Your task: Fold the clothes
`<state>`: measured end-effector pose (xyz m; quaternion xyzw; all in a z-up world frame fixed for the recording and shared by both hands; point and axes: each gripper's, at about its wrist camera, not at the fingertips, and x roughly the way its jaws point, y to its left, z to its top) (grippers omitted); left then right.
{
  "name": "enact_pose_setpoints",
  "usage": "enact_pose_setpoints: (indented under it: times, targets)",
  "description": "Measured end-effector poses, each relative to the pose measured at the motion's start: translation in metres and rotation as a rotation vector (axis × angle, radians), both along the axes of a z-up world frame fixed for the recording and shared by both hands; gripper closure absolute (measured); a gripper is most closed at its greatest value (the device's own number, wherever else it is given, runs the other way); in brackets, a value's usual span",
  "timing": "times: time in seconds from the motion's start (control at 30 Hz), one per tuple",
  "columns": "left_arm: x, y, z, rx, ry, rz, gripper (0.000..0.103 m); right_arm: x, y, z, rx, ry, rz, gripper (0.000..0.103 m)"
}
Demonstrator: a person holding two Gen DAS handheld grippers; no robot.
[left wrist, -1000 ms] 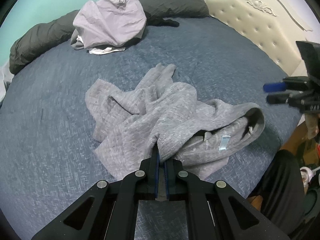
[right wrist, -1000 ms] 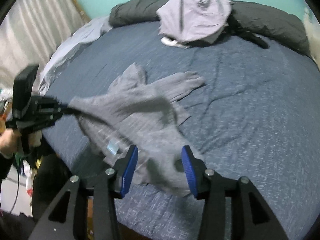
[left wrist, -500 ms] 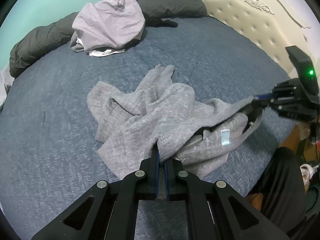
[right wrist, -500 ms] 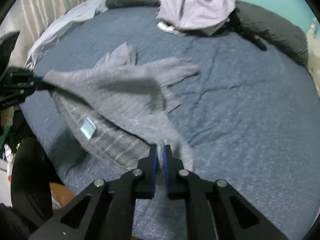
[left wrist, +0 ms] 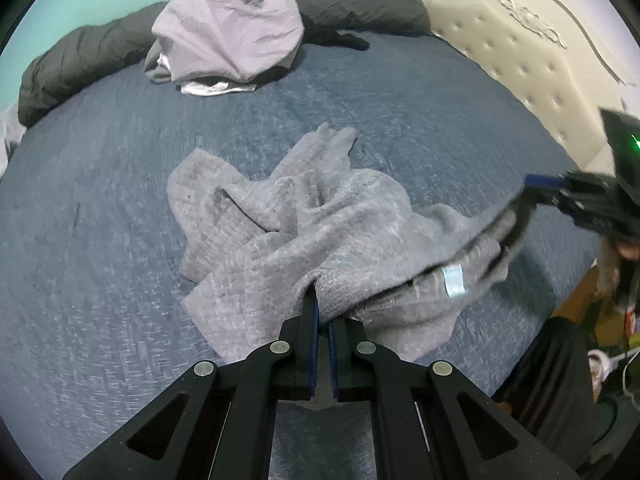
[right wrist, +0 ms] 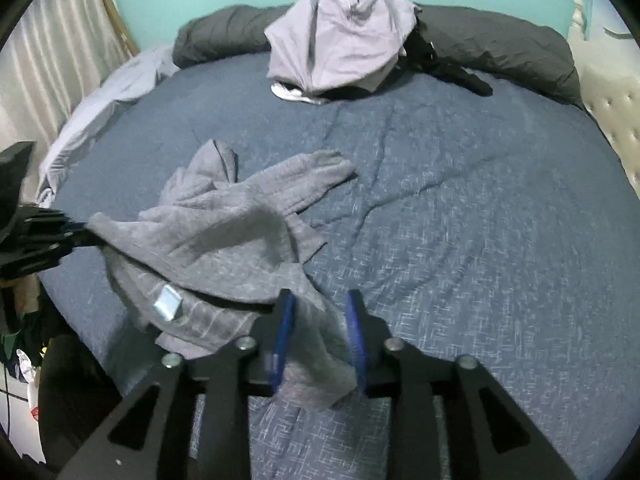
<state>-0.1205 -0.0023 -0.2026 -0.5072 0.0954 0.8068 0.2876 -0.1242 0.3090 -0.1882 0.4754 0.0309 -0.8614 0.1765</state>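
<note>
At six o'clock, the left gripper (left wrist: 322,312) pinched the grey sweater (left wrist: 304,216); the right gripper (right wrist: 320,324) stood parted around its hem.

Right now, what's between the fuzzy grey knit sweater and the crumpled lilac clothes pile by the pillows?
Only bare blue bedspread separates the grey knit sweater from the lilac clothes pile; both wrist views show it.

Grey knit sweater (left wrist: 304,232): crumpled on the blue bed (left wrist: 100,208), one sleeve (right wrist: 304,180) extended flat. Near edge lifted at two points. Inside neck label (right wrist: 168,302) exposed. Lavender garment pile (right wrist: 340,40) lies beyond, unfolded.
</note>
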Motion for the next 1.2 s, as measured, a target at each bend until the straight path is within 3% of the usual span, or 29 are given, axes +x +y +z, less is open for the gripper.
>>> enact_pose_setpoints:
  times: [0.1, 0.2, 0.47, 0.63, 0.9, 0.93, 0.97, 1.07, 1.2]
  targets:
    - [-0.006, 0.001, -0.003, 0.005, -0.009, 0.011, 0.099, 0.021, -0.001, 0.005, -0.001, 0.027, 0.064, 0.065]
    - [-0.011, 0.002, -0.003, 0.008, -0.013, 0.018, 0.099, 0.046, -0.007, 0.0, 0.034, 0.048, 0.138, 0.05]
    - [-0.014, 0.006, -0.003, 0.008, -0.02, 0.023, 0.099, 0.082, -0.032, -0.05, 0.129, -0.005, 0.255, 0.05]
    - [-0.012, 0.008, -0.001, 0.012, -0.016, 0.021, 0.099, 0.073, -0.05, -0.057, 0.202, 0.063, 0.247, 0.049]
    - [-0.014, 0.009, -0.001, 0.031, -0.023, 0.028, 0.099, 0.046, -0.056, -0.072, 0.25, 0.047, 0.214, 0.048]
    - [-0.014, 0.009, -0.001, 0.033, -0.025, 0.029, 0.099, 0.044, -0.055, -0.072, 0.252, 0.048, 0.206, 0.053]
    - [-0.015, 0.008, -0.001, 0.037, -0.026, 0.03, 0.099, 0.041, -0.054, -0.073, 0.254, 0.049, 0.198, 0.068]
    - [-0.016, 0.007, -0.001, 0.047, -0.031, 0.029, 0.099, 0.033, -0.053, -0.074, 0.259, 0.052, 0.174, 0.093]
    - [-0.013, 0.006, 0.003, 0.054, -0.029, 0.0, 0.097, 0.023, -0.045, -0.07, 0.252, 0.064, 0.141, 0.096]
